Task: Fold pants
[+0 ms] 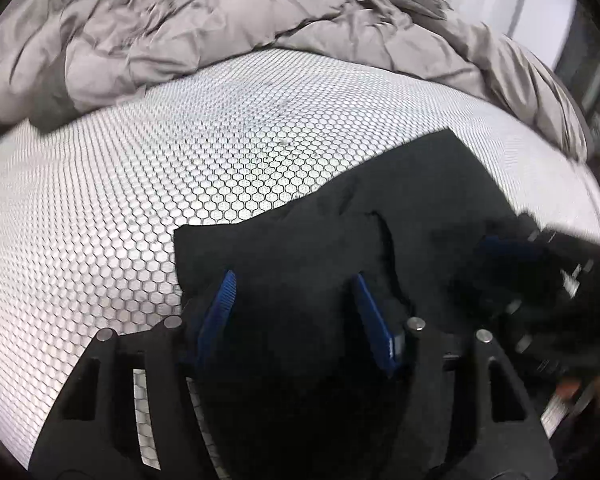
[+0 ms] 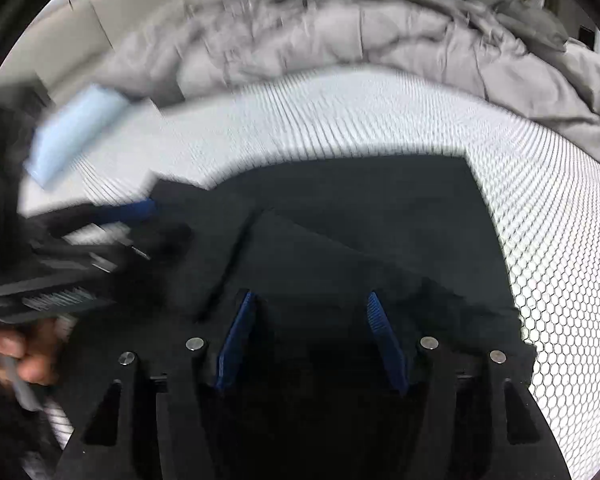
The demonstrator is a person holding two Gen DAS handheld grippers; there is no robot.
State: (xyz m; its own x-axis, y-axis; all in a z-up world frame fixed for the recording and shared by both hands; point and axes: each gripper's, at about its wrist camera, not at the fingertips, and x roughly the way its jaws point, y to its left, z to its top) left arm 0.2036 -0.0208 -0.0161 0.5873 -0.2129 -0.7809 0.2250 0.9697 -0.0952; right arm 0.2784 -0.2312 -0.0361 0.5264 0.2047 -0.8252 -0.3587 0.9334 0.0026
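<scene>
Black pants lie folded flat on a white honeycomb-patterned bed surface. My left gripper hovers over the pants' left end, blue pads spread apart, dark cloth under the gap and no pad pressing on it. In the right wrist view the pants fill the middle, and my right gripper stands open over their near edge. Each gripper shows blurred in the other's view: the right gripper at the right, the left gripper at the left, with a hand behind it.
A crumpled grey duvet is heaped along the far side of the bed. A light blue object lies blurred at the far left. Bare honeycomb surface stretches beside the pants on both sides.
</scene>
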